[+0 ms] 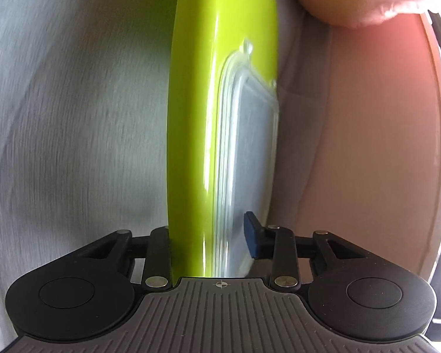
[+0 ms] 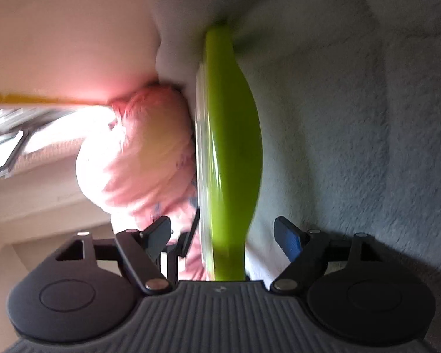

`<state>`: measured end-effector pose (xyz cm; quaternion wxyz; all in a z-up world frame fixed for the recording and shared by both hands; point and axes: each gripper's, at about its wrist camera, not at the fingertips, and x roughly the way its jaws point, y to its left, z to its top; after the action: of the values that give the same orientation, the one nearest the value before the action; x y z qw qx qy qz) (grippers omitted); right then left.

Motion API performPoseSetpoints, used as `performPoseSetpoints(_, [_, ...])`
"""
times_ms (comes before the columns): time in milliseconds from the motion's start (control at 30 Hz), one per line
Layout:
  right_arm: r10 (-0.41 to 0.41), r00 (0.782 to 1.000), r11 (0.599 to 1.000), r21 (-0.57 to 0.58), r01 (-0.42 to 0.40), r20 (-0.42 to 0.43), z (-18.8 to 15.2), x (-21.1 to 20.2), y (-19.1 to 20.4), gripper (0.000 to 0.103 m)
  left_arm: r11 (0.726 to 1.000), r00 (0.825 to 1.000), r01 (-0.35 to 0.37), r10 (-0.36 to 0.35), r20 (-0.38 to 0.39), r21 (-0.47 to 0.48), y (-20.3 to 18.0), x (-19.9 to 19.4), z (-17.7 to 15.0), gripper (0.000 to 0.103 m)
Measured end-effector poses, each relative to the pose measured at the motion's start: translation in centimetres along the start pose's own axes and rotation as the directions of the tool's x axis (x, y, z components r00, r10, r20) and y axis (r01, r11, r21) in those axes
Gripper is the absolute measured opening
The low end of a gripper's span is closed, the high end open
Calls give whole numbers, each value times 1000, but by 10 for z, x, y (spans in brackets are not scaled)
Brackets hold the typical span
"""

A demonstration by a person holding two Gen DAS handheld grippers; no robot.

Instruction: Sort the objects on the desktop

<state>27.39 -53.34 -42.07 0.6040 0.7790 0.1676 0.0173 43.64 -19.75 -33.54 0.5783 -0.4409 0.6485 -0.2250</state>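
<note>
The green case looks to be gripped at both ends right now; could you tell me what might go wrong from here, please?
1. The right gripper stands open around the green case, so the left gripper alone clamps it; held edge-on at one end, it may pivot or slip.
2. The pink fluffy thing presses against the case and could get dragged along or knocked over.

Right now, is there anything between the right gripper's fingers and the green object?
No. The green object runs straight into the open right gripper, with no pad touching it. The pink fluffy thing lies beside it only.
</note>
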Motion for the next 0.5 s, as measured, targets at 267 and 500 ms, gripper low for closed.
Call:
performPoseSetpoints(267, [33,998,999,-35,-34,-49,-4,-1,7,29,1000,999,19,-20,-45,-13,6,-17,-40,43])
performPoseSetpoints(500, [44,988,956,-281,-85,-149,-60,-60,84,21,988,996,86,-89,16,127,-16,-100,-118,70])
